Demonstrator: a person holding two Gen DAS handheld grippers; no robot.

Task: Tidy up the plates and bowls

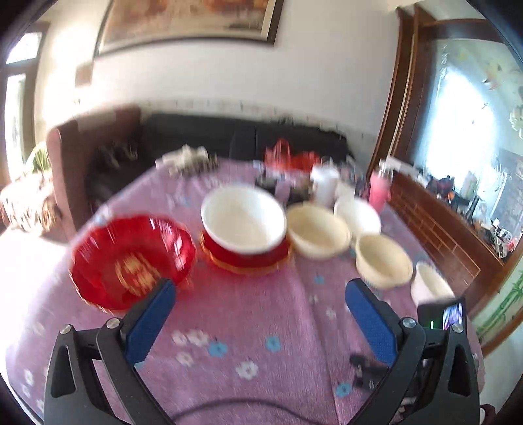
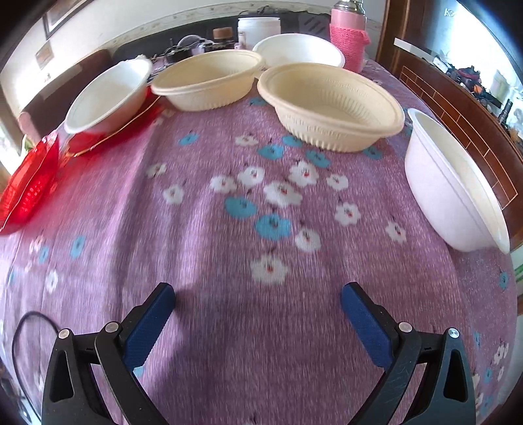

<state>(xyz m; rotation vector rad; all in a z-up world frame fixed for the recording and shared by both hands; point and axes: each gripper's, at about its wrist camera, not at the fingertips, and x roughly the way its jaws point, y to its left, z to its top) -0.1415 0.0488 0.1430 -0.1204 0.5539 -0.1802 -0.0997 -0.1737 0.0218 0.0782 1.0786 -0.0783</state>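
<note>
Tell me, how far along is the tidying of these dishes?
Barely begun. One white bowl already sits on a red plate. Both the left gripper and right gripper are open, holding nothing. The cream bowls and red dish lie scattered on the tablecloth, unstacked.

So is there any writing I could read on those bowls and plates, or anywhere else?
None can be read.
Gold marking in the red plate: blurred, unreadable.
Raised lettering on the near cream bowl, inside below the rim: too faint to read.
Light characters on the dark panel, top right: cut off, unreadable.
</note>
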